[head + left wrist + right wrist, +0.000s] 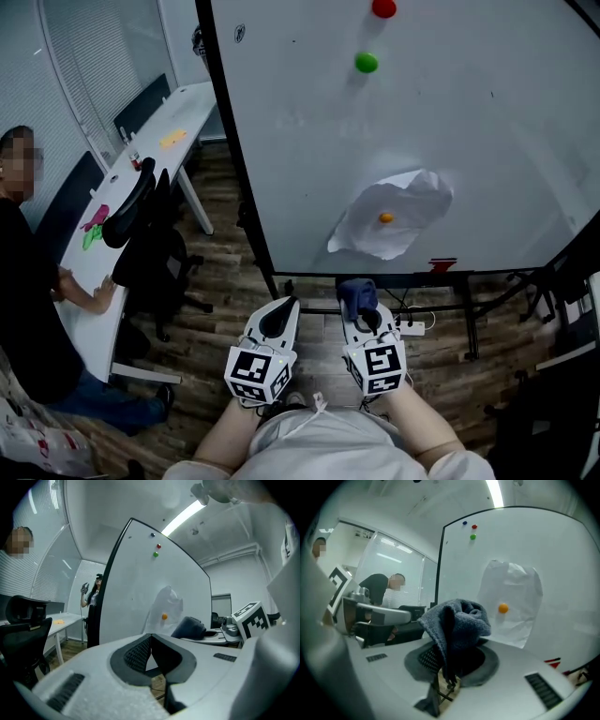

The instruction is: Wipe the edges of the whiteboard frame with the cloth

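Left gripper (pixel 281 311): low in the head view, before the whiteboard's bottom edge; jaws closed tip to tip, nothing between them.
Right gripper (pixel 367 319): just beside the left one; jaws clamped on the cloth.
Cloth (pixel 457 620): dark blue-grey, bunched, standing up out of the right jaws; held short of the board, not touching it.
Whiteboard (pixel 309 141): white, on a stand, over a wood floor (pixel 216 281).
Frame (pixel 234 159): black; left and bottom edges in view.
Paper sheet (pixel 412 202): crumpled, white, pinned to the board by an orange magnet (pixel 385 217).
Other magnets: green (pixel 367 63) and red (pixel 383 8), near the top.
Left side: person (pixel 28 309) seated at a white desk (pixel 141 141); black office chair (pixel 145 244) between desk and board.
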`<state>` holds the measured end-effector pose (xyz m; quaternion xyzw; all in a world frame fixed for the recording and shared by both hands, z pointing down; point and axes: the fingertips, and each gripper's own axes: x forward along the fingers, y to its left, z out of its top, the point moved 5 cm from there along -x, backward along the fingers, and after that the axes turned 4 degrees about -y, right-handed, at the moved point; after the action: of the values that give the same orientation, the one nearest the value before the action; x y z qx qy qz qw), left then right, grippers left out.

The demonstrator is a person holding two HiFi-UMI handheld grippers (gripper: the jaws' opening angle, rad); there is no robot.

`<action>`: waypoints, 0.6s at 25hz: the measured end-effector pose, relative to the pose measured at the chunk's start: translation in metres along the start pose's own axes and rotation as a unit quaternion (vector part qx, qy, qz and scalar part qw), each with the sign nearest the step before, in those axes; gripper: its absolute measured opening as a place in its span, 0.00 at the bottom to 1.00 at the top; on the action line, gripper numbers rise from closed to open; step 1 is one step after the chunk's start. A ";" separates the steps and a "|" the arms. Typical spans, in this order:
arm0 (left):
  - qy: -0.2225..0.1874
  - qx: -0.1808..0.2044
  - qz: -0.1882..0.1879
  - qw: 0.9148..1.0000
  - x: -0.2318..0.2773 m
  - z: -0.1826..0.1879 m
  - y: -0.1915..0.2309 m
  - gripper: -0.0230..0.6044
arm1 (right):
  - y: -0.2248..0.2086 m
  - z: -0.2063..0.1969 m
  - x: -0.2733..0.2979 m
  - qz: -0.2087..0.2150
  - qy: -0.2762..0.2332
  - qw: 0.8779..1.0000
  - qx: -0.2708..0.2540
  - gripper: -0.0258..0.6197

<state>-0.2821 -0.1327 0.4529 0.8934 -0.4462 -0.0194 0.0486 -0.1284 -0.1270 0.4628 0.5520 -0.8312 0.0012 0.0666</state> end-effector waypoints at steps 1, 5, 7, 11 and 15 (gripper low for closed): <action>-0.001 0.001 -0.001 1.000 0.000 0.001 -0.002 0.07 | 0.000 0.001 -0.003 0.000 -0.001 1.000 0.002 0.15; 0.001 0.000 -0.004 1.000 0.001 0.000 -0.007 0.07 | -0.009 0.005 -0.013 -0.014 -0.007 1.000 0.009 0.15; 0.002 -0.001 -0.003 1.000 0.002 0.000 -0.008 0.07 | -0.015 0.006 -0.017 -0.023 -0.010 1.000 0.012 0.15; 0.003 -0.001 -0.006 1.000 0.004 -0.001 -0.011 0.07 | -0.022 0.007 -0.024 -0.030 -0.010 0.999 0.016 0.15; 0.003 -0.005 -0.004 1.000 0.004 -0.002 -0.013 0.07 | -0.020 0.005 -0.028 -0.028 -0.003 1.000 0.013 0.15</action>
<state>-0.2693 -0.1284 0.4534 0.8950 -0.4422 -0.0195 0.0543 -0.0999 -0.1098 0.4537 0.5757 -0.8156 0.0081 0.0571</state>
